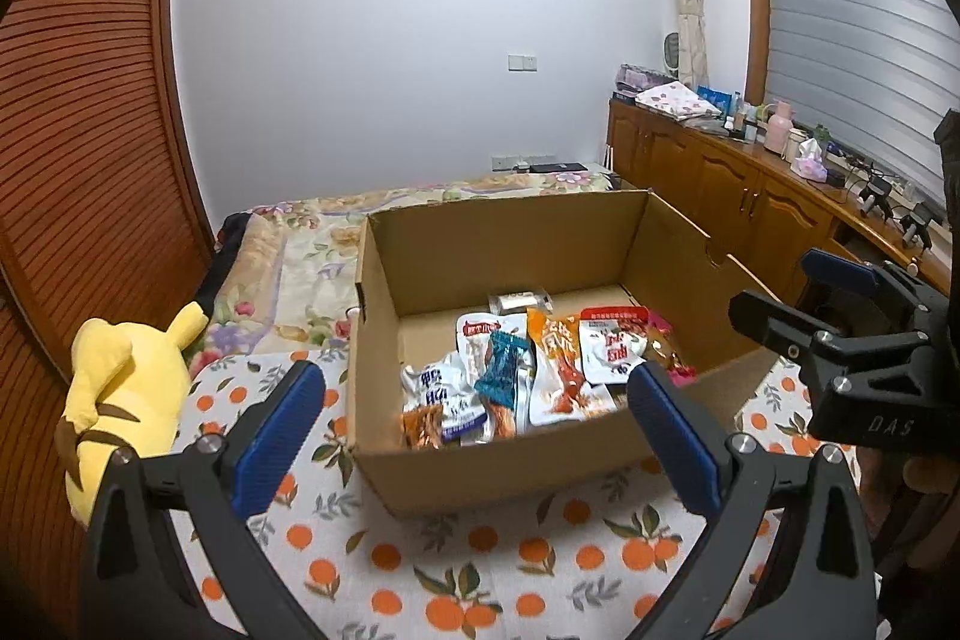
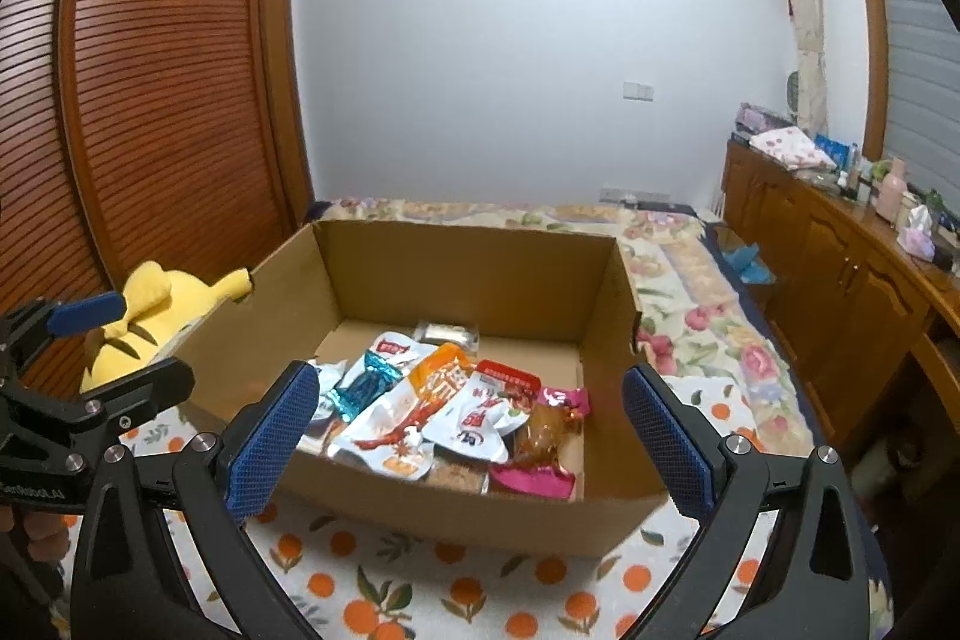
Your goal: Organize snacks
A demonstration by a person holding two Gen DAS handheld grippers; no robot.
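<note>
On a cloth (image 1: pixel 540 568) printed with oranges stands an open cardboard box (image 1: pixel 480 466), and all the snacks in sight lie inside it, heaped toward its near wall. In the left wrist view the heap sits at about 12 o'clock from the left gripper (image 1: pixel 474 436), whose blue pads (image 1: pixel 279 436) are spread wide with nothing between them; they flank the box's near wall without touching it.

Within the box, a teal packet (image 1: pixel 501 370) lies across a white pouch (image 1: pixel 441 394), an orange pouch (image 1: pixel 555 370) leans just beside it, and a red-and-white pouch (image 1: pixel 612 346) sits at the heap's 3 o'clock side. A small clear packet (image 1: pixel 519 303) rests apart, against the far wall at 12 o'clock. In the right wrist view a pink packet (image 2: pixel 537 466) shows at the heap's 4 o'clock corner, touching the near wall.

The right gripper (image 2: pixel 471 439) is likewise released, its jaws wide and empty, poised over the near edge of the box; in the left wrist view it shows at 3 o'clock. A yellow plush (image 1: pixel 129 388) lies outside the box at 9 o'clock, just beside its left wall. Wooden cabinets (image 1: pixel 720 184) run along the room's 2 o'clock side, well apart from the box.
</note>
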